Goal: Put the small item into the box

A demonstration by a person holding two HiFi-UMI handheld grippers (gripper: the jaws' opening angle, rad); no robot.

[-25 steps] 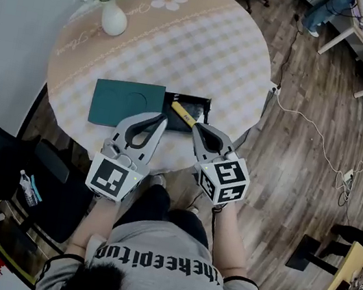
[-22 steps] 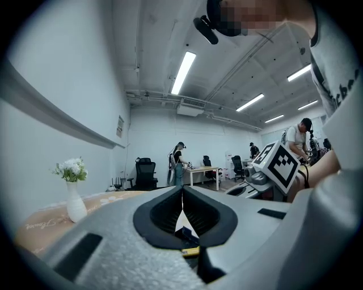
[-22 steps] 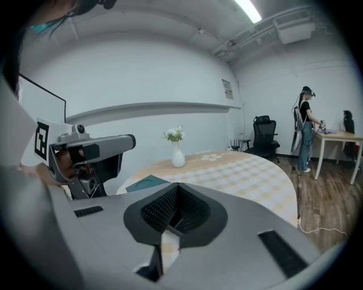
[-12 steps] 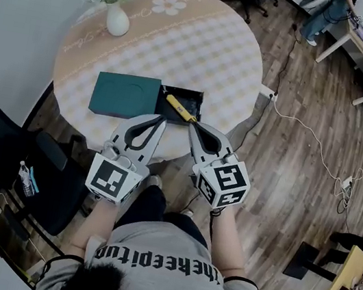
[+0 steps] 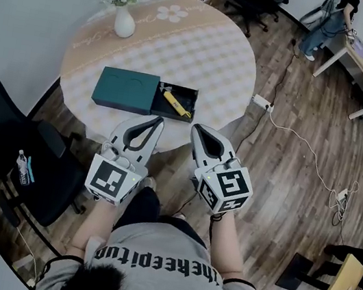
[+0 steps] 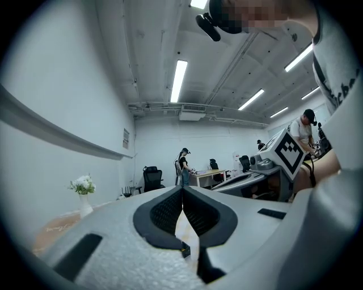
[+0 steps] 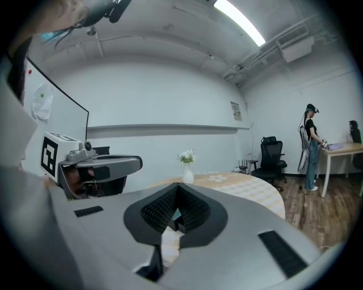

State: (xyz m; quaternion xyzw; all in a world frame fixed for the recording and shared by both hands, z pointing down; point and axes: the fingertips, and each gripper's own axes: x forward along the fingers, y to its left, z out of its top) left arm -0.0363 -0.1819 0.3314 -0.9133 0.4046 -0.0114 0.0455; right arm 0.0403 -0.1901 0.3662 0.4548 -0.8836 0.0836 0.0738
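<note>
Item [image 5: 175, 103] inside box [image 5: 187, 95], visible from head view

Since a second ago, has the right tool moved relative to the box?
Yes. The right tool has drawn back from the open box toward the person, now just short of it.

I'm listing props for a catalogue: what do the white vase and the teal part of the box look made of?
The white vase is probably glazed ceramic: smooth, rounded, evenly white, though too small to be sure. The teal part of the box is likely matte paperboard: flat, sharp-edged, no shine, faint pressed circles.
</note>
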